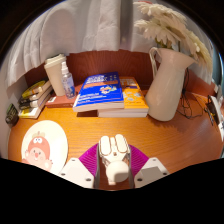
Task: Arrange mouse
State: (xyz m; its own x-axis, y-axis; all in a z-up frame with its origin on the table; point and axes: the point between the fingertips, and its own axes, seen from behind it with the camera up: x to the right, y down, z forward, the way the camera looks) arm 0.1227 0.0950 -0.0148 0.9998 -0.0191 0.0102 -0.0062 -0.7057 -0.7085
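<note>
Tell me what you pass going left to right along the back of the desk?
Stack of books → bottle → blue books → white vase with flowers. The mouse sits nearer, between the jaws.

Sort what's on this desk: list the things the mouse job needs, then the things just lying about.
For the job: white mouse, between the gripper fingers; wooden desk.

Lying about: blue books, white jug of flowers, round pig-picture mat, bottle.

White mouse (114, 156), blue book (100, 92)
</note>
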